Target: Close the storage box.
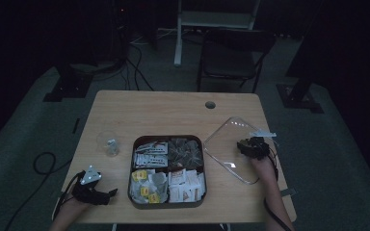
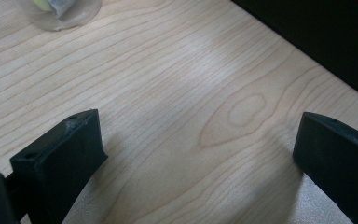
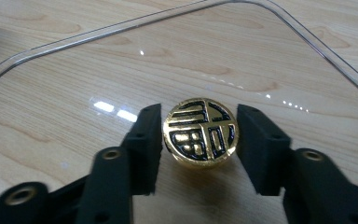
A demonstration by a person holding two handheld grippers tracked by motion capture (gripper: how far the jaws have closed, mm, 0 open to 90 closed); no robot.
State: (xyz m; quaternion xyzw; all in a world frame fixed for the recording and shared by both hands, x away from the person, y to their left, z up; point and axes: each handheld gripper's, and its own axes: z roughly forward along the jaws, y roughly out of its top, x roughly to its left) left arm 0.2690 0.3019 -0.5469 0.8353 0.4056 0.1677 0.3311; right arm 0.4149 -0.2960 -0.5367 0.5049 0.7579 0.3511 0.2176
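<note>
Gold and black, the round knob (image 3: 200, 131) sits at the middle of a clear plastic lid (image 3: 121, 60), its face stamped with a raised black pattern of bars and blocks inside a shiny gold rim. The lid itself is a flat, see-through sheet with rounded corners and a thin raised edge; the wood grain of the table (image 1: 154, 110) shows straight through it, and a few bright glints lie on its surface. In the high view the lid (image 1: 231, 139) lies on the table's right part, just beside the dark tray (image 1: 167, 204) of four compartments filled with sachets and tea bags (their print is too small to read).

In the right gripper view the right gripper (image 3: 199, 137) has its two black jaws on either side of the knob, the left one touching its rim and the right one at or just off it, so the knob is pinched or very nearly so.

By the near left edge, the left gripper (image 2: 196, 140) rests low over bare wood, its jaws spread wide with nothing between them. A small clear cup (image 1: 108, 143) stands farther out on the table, left of the tray.
</note>
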